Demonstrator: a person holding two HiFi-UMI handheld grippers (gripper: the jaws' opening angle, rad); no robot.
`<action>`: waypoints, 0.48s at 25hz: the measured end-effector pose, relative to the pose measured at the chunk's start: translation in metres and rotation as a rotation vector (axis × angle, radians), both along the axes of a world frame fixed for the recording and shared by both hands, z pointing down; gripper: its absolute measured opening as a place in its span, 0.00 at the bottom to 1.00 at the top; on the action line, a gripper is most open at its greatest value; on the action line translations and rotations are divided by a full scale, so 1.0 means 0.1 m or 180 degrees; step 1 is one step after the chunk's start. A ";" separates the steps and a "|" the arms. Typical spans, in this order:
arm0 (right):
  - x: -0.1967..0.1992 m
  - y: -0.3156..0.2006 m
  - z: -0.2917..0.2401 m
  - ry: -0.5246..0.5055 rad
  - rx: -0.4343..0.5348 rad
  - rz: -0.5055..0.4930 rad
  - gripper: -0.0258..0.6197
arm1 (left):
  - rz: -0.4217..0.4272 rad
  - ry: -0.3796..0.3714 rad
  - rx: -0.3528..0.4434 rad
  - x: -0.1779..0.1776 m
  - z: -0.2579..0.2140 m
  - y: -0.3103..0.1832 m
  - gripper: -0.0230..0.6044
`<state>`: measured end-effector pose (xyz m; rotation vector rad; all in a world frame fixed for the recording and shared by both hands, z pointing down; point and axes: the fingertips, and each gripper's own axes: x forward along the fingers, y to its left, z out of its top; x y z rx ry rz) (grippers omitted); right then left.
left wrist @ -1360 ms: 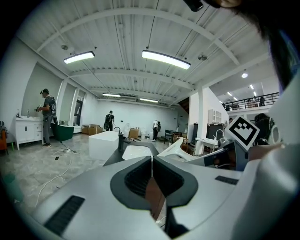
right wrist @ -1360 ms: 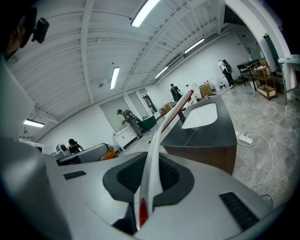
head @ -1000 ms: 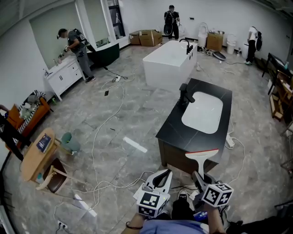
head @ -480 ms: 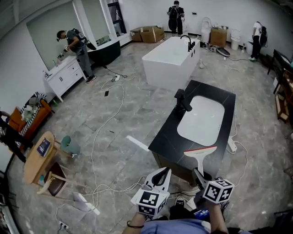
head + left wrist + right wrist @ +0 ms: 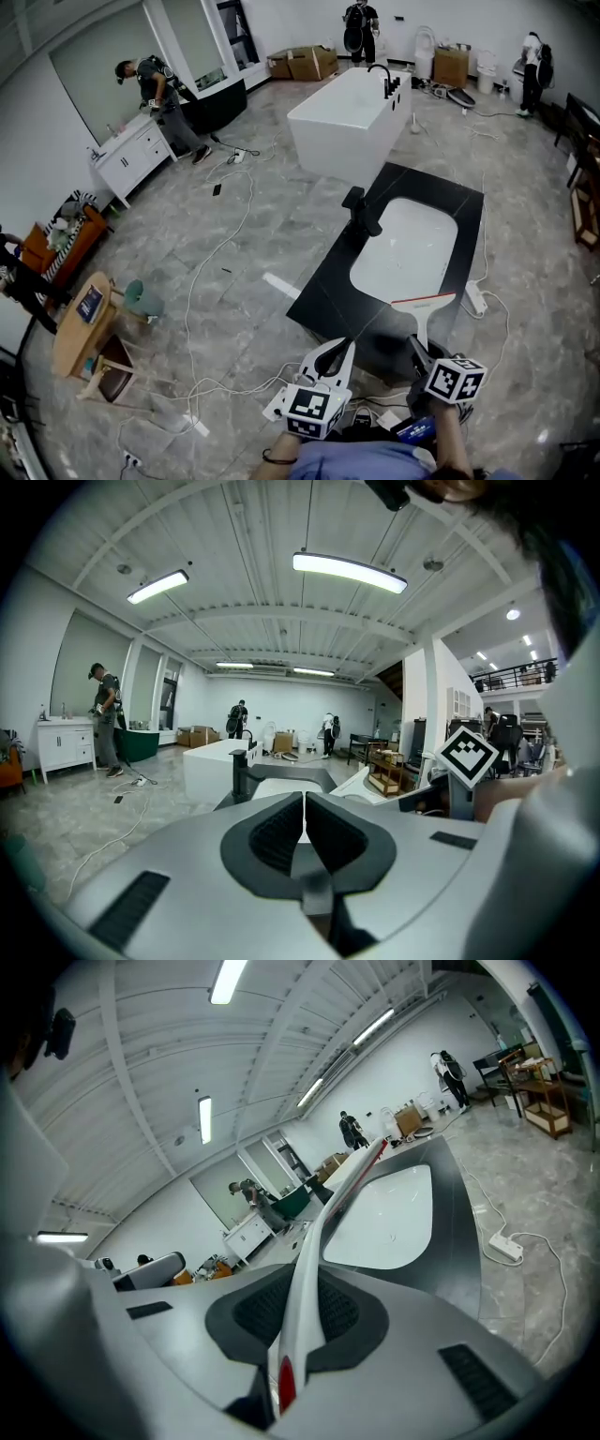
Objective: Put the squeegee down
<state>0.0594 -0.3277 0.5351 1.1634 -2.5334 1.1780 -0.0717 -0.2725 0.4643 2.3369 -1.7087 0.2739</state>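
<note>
The squeegee [image 5: 424,307], white with a red-edged blade, is held upright-tilted by its handle in my right gripper [image 5: 415,349], which is shut on it. Its blade hangs over the near end of the black vanity counter [image 5: 328,286], just before the white basin [image 5: 401,248]. In the right gripper view the white handle [image 5: 323,1227] runs out between the pads toward the basin [image 5: 384,1218]. My left gripper [image 5: 339,354] sits beside it at the counter's near corner, shut with nothing in it; in the left gripper view its pads [image 5: 281,832] meet, with the black faucet [image 5: 240,769] ahead.
A black faucet [image 5: 359,211] stands at the basin's left side. Behind the vanity is a white bathtub [image 5: 347,117]. Cables [image 5: 216,272] and a power strip [image 5: 476,298] lie on the floor. A small wooden table [image 5: 80,323] stands at the left; people work at the back.
Both grippers and the squeegee have moved forward to the vanity. The blade, earlier short of the counter's near edge, now hangs over the counter by the basin.
</note>
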 end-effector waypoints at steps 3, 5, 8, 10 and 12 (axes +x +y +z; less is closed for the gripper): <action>0.14 -0.18 0.13 0.0000 -0.0078 0.0054 0.11 | 0.0068 -0.0040 -0.0041 0.13 0.04 -0.10 0.07; 0.24 -0.28 0.22 -0.0020 -0.0138 0.0116 0.11 | 0.0126 -0.0069 -0.0068 0.21 0.05 -0.15 0.07; 0.37 -0.40 0.37 -0.0046 -0.0235 0.0231 0.11 | 0.0195 -0.0109 -0.0106 0.28 0.06 -0.22 0.07; 0.44 -0.44 0.50 -0.0079 -0.0314 0.0296 0.11 | 0.0237 -0.0126 -0.0140 0.31 0.09 -0.26 0.07; 0.48 -0.47 0.63 -0.0161 -0.0411 0.0354 0.11 | 0.0299 -0.0150 -0.0185 0.35 0.14 -0.31 0.07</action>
